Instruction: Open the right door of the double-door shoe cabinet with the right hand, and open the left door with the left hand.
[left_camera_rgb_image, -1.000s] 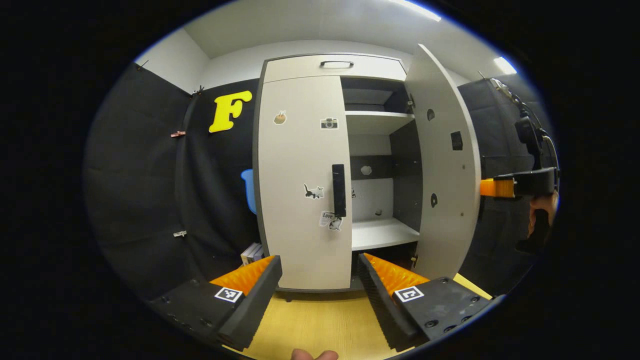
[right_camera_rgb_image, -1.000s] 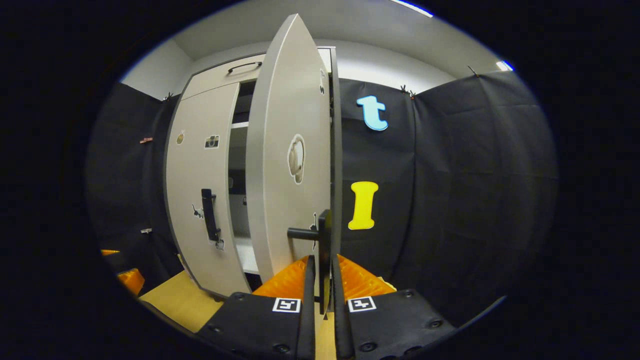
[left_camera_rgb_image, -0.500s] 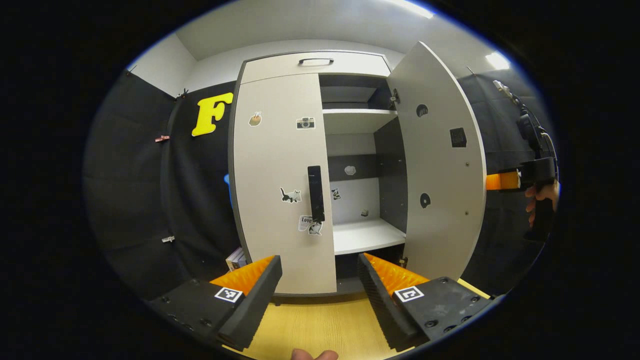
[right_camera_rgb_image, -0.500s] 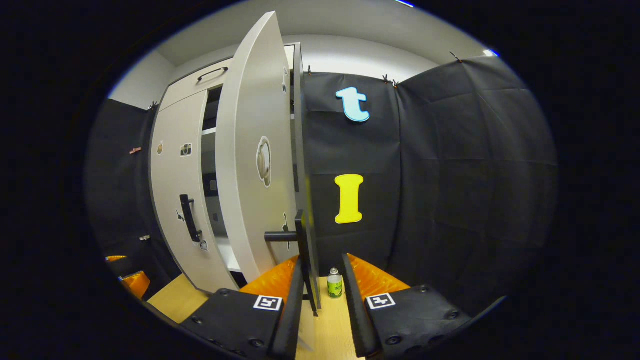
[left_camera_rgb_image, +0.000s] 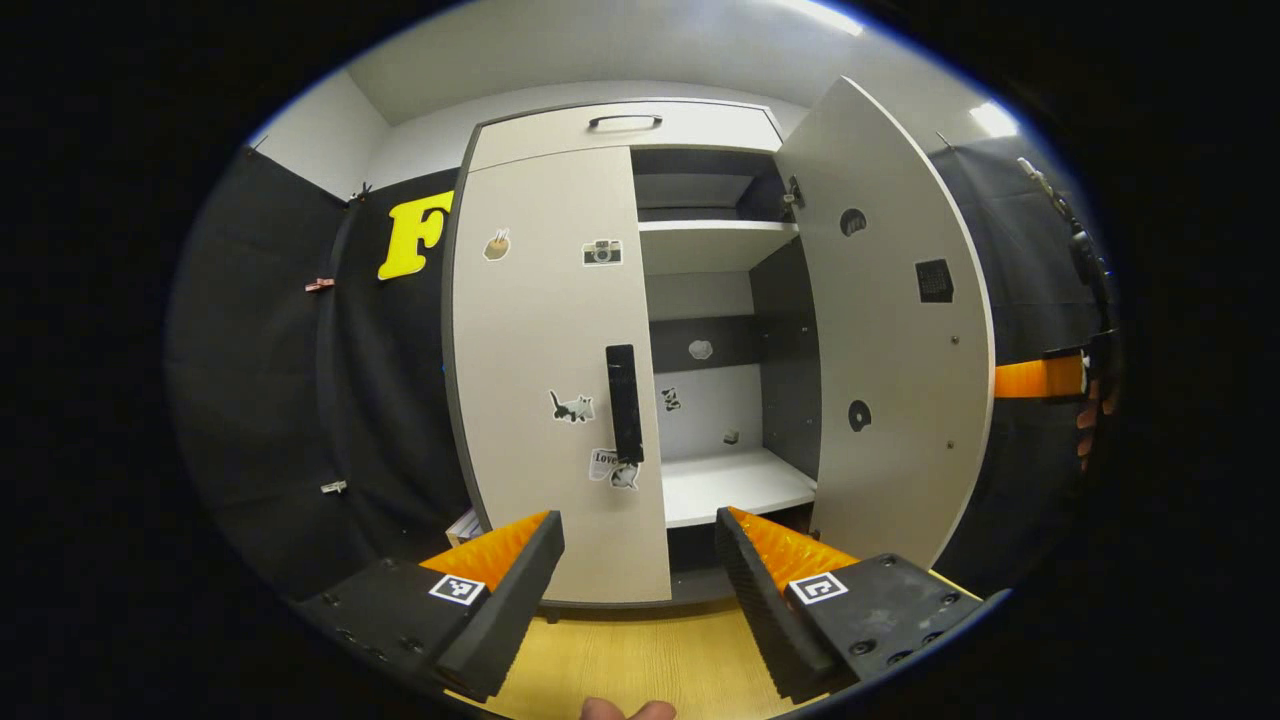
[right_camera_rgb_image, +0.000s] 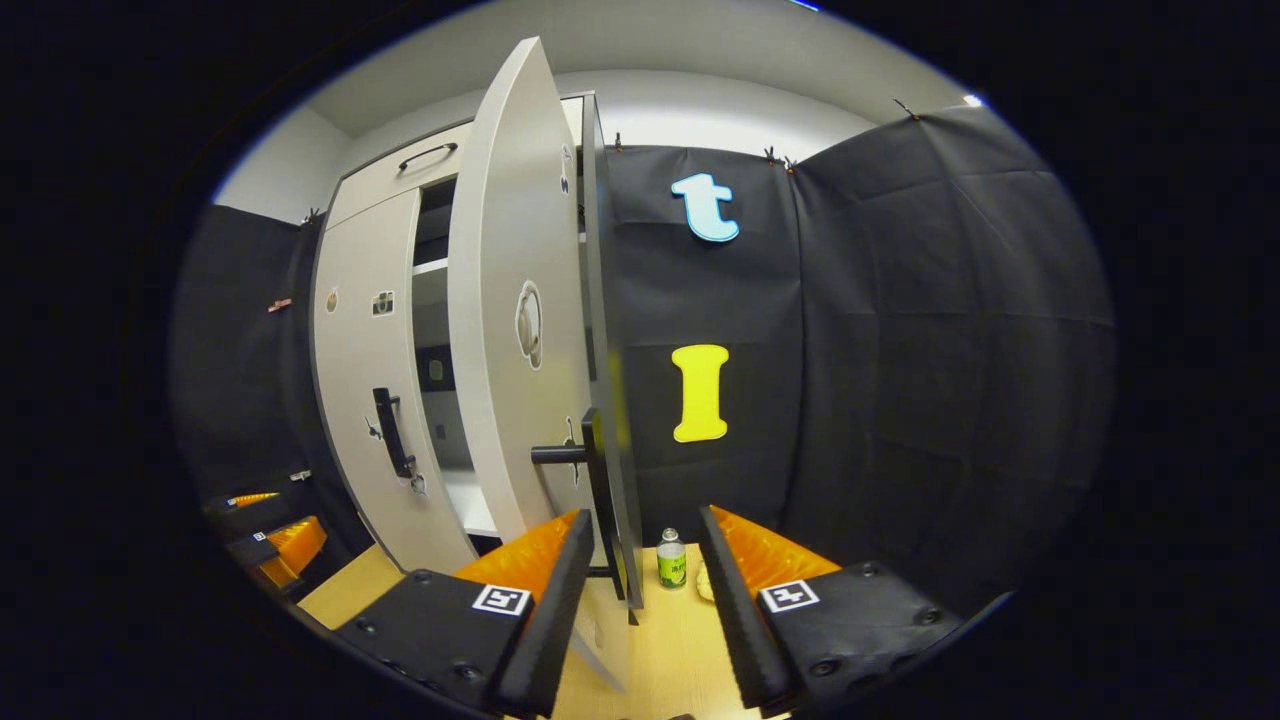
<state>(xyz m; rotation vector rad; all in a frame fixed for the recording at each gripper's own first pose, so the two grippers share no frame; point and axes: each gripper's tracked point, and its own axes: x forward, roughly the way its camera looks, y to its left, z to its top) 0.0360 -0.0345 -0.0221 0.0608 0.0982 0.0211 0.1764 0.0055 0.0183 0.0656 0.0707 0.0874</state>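
Observation:
The shoe cabinet's left door (left_camera_rgb_image: 550, 360) is closed, its dark vertical handle (left_camera_rgb_image: 623, 402) ahead of my left gripper (left_camera_rgb_image: 637, 528), which is open and some way short of it. The right door (left_camera_rgb_image: 890, 330) stands swung open, showing pale shelves (left_camera_rgb_image: 735, 485). My right gripper (left_camera_rgb_image: 1045, 377) sticks out past that door's edge. In the right gripper view the right door (right_camera_rgb_image: 520, 320) is seen nearly edge-on. Its handle (right_camera_rgb_image: 598, 480) stands just beyond my right gripper (right_camera_rgb_image: 643, 525), nearer the left finger; the jaws are open and off it. The left door (right_camera_rgb_image: 365, 380) and my left gripper (right_camera_rgb_image: 270, 530) lie at the left.
A small green bottle (right_camera_rgb_image: 671, 560) stands on the yellow wooden floor (right_camera_rgb_image: 680, 650) behind the open door. Black cloth walls close in on both sides. A drawer front with a handle (left_camera_rgb_image: 625, 121) tops the cabinet. Something small lies at the cabinet's lower left corner (left_camera_rgb_image: 462, 525).
My right gripper went from shut on the right door's handle to open and has drawn back a little. The right door swung wider. The left gripper barely shifted and stays open.

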